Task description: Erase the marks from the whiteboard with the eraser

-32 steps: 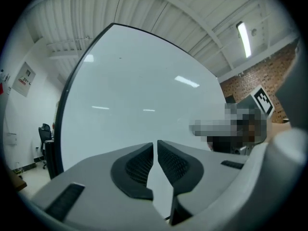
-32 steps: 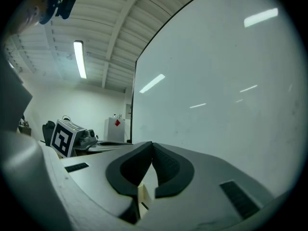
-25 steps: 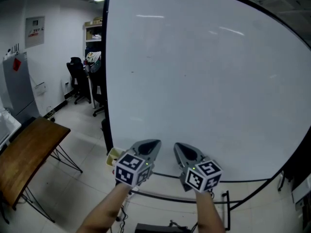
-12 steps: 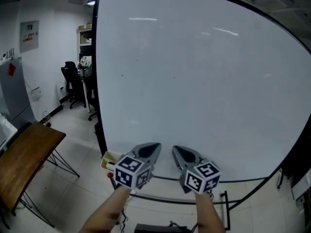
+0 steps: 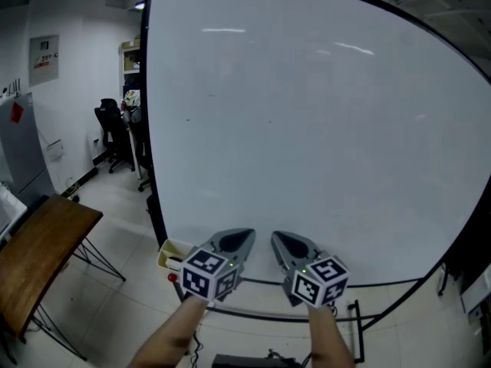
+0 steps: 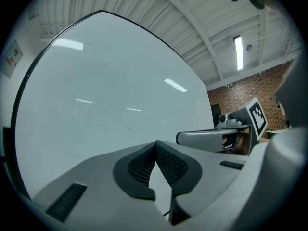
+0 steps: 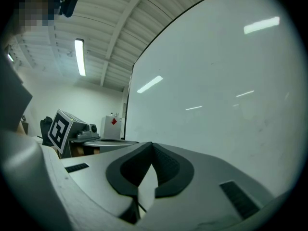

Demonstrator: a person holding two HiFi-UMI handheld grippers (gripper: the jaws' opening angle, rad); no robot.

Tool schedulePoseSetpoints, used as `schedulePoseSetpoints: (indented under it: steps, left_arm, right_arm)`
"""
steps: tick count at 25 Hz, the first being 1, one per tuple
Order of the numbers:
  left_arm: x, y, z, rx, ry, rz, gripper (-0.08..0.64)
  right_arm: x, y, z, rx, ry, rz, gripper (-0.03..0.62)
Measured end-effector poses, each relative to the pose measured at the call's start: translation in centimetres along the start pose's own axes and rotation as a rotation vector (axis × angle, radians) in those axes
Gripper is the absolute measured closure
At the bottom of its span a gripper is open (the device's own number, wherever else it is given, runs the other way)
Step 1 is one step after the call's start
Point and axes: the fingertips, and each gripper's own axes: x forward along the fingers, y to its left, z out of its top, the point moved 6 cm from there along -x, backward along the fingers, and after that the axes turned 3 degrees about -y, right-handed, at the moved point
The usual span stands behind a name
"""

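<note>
White board surface fills most of what you see: the whiteboard (image 5: 322, 129) stands upright right in front of you, black-framed, on a dark metal stand (image 5: 357, 317). Its face is nearly clean; a couple of tiny dark specks (image 5: 188, 119) sit on the left part at about mid height, and ceiling lights are mirrored above them.

You hold both grippers low and level near the board's bottom edge, side by side and a little apart, with their tips toward the board. Your left gripper (image 5: 239, 234) has its jaws pressed together with nothing between them. Your right gripper (image 5: 278, 236) is the same — ribbed pads meet at the tip, empty.

No eraser sits in either grip. A small pale yellow object (image 5: 173, 250) lies at the board's lower left corner, just left of your left gripper, with a red bit just below it — too small to tell whether it is the eraser.

Off to your left are a wooden table (image 5: 38, 251) and, farther back, a black office chair (image 5: 107, 133).
</note>
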Motion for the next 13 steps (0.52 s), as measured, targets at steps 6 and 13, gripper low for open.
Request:
schedulePoseSetpoints:
  steps: [6, 13]
  left_arm:
    - [0.1, -0.27, 0.07, -0.004, -0.001, -0.004, 0.561]
    - [-0.1, -0.36, 0.0, -0.009, -0.008, -0.004, 0.561]
  right_arm:
    - [-0.24, -0.07, 0.24, -0.002, -0.003, -0.006, 0.597]
    - [-0.4, 0.01, 0.17, -0.006, -0.002, -0.011, 0.598]
